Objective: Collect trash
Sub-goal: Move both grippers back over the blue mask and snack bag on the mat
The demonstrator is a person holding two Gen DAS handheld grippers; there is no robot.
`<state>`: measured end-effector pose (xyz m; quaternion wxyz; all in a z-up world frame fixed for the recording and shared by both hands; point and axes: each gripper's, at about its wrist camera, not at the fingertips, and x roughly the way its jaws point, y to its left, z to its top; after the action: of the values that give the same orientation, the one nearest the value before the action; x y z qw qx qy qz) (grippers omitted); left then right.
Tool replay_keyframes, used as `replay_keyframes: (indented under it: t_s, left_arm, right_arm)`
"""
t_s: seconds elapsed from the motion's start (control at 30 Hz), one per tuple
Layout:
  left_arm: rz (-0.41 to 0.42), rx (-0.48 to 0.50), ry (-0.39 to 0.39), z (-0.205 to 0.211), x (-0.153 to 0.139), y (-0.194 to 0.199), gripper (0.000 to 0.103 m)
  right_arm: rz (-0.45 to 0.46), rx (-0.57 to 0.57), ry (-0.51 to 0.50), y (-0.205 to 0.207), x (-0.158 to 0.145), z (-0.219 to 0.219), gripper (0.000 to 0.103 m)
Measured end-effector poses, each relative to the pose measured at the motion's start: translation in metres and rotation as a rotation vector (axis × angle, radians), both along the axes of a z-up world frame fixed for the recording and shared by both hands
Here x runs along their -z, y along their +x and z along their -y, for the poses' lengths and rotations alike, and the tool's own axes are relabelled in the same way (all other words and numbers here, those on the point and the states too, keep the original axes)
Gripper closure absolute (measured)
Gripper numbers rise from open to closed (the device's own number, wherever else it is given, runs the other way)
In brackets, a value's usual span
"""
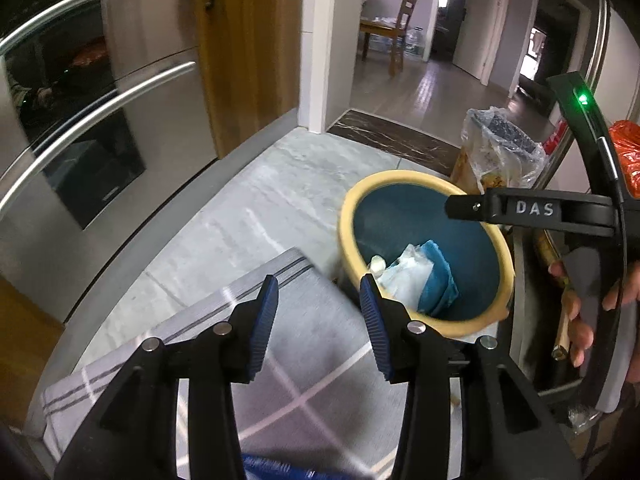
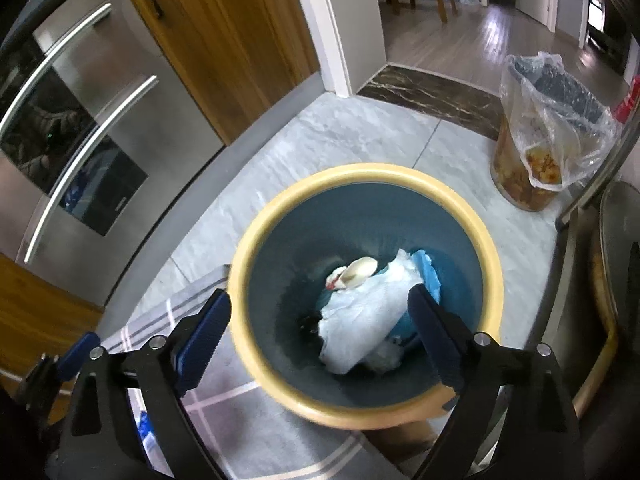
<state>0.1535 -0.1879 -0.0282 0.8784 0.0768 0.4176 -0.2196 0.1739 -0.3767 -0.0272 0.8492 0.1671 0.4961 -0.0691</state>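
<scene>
Right gripper hangs over the yellow-rimmed bin, jaws wide, empty. Left gripper stands part open, empty, above the mat.

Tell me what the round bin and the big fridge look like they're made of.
Bin: probably plastic, matte teal walls with a smooth cream-yellow rim. Fridge: brushed stainless steel by its look, grey sheen with soft reflections and shiny curved bar handles.

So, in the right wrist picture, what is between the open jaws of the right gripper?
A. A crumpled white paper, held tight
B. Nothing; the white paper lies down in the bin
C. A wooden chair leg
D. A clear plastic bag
B: the right gripper stands wide open above the yellow-rimmed bin, and the white paper lies inside it.
</scene>
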Motion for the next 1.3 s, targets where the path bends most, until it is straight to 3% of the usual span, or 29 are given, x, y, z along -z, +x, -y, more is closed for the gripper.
replay_keyframes:
  t_s: [0.13,0.27,0.47,0.67,0.93,1.3]
  left_arm:
    - [0.024,-0.022,0.008,-0.022,-0.015,-0.02,0.059]
    - [0.046,-0.043,0.007,-0.047,-0.03,-0.046,0.049]
    - [0.091,-0.082,0.03,-0.086,-0.048,-0.086,0.02]
    - [0.115,-0.14,0.011,-0.127,-0.066,-0.119,0.006]
    - [0.118,-0.241,0.009,-0.171,-0.066,-0.14,0.006]
    - [0.009,-0.373,0.022,-0.228,-0.021,-0.142,0.006]
  right_arm:
    - [0.031,-0.016,0.011,-0.016,-0.017,-0.017,0.011]
    - [0.074,-0.041,-0.016,-0.033,-0.035,-0.034,0.01]
    - [0.134,-0.101,-0.021,-0.065,-0.057,-0.061,0.009]
    - [0.156,-0.148,-0.033,-0.097,-0.067,-0.086,0.009]
    - [0.154,-0.223,-0.04,-0.13,-0.07,-0.118,0.008]
    - [0.067,-0.25,0.027,-0.129,-0.048,-0.144,0.008]
